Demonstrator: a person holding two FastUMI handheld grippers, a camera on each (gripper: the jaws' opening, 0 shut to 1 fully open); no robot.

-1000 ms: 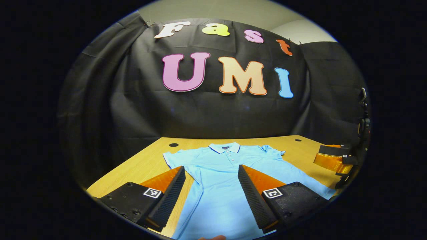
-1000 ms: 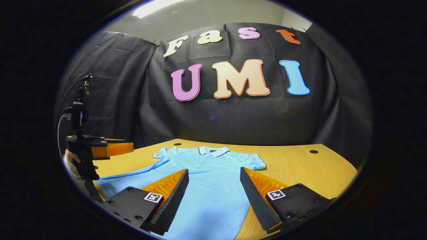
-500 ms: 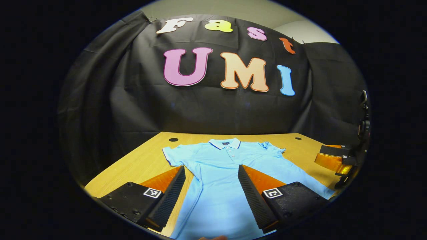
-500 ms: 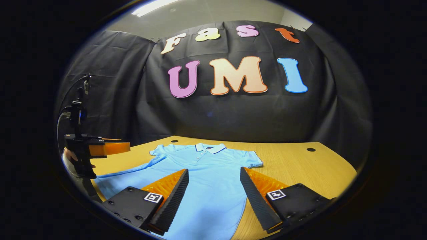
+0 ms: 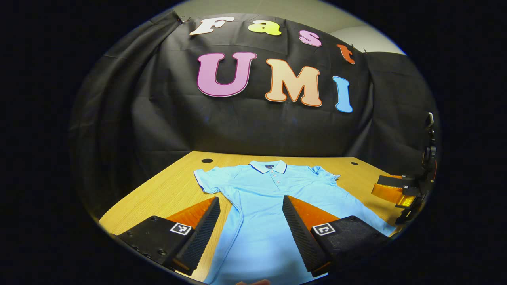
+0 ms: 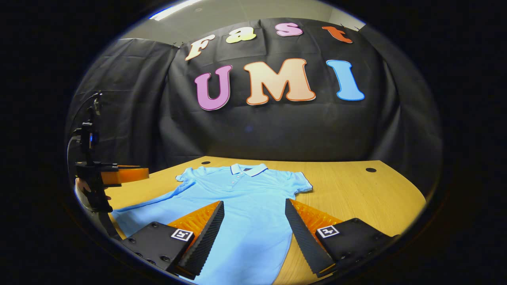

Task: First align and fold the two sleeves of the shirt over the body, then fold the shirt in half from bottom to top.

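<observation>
Shirt (image 5: 273,198), light blue polo w/ dark-trimmed collar (image 5: 268,166), lies flat and face-up on wooden worktop (image 5: 166,190), collar toward the booth's black cloth wall, hem toward the claws. Both short sleeves spread out to the sides, not folded; body unfolded.

Left claw (image 5: 251,231): fingers apart, nothing between them, held above lower left part of shirt; no contact visible. In right claw's view the same claw (image 6: 119,175) shows at far left, above the worktop edge, gripped by a hand (image 6: 85,190).

Right claw (image 6: 253,233): fingers apart, nothing held, above lower right part of shirt, its right finger over bare worktop beside the shirt edge. Seen from left claw's view it (image 5: 396,190) sits at far right, near the hem corner.

Two dark round holes (image 6: 371,170) in worktop near back edge.
</observation>
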